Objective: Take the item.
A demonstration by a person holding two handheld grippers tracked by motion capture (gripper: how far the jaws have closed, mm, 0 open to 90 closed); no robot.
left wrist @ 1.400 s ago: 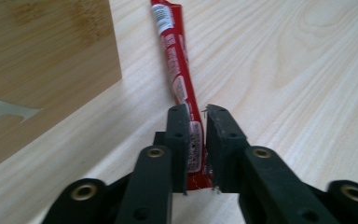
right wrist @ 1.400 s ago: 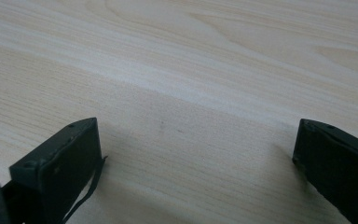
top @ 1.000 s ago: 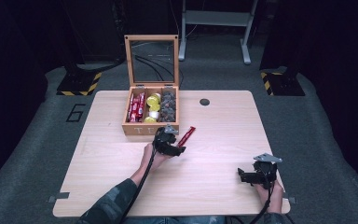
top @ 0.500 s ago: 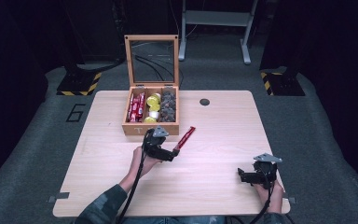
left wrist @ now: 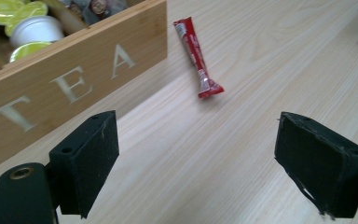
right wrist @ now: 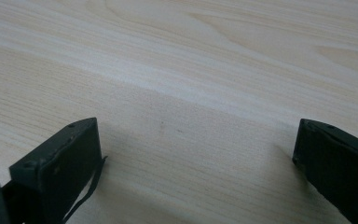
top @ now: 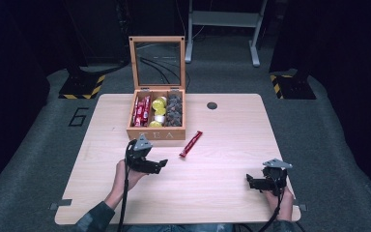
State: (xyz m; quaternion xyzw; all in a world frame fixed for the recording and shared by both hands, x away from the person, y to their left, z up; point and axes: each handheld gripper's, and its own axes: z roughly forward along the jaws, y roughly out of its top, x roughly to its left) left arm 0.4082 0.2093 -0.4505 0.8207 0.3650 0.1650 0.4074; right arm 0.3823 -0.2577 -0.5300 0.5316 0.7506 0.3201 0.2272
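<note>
- Sachet point(top: 191, 143), a red stick pack, lies flat on the worktop point(top: 222, 164) just in front of the wooden tea box point(top: 156, 131), apart from it and held by nothing.
- Left tongs point(top: 160, 165) sit near the sachet with jaws spread wide and empty, pointing toward it.
- Right tongs point(top: 249, 181) rest well apart at the near right, also spread and empty.
- Box lid stands open; its three compartments hold red sachets, yellow pods and dark pods.
- Judged from this, one loose sachet is out and nothing is gripped.

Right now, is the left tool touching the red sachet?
Apart. The left gripper view shows bare table between the open left tool and the red sachet.
</note>
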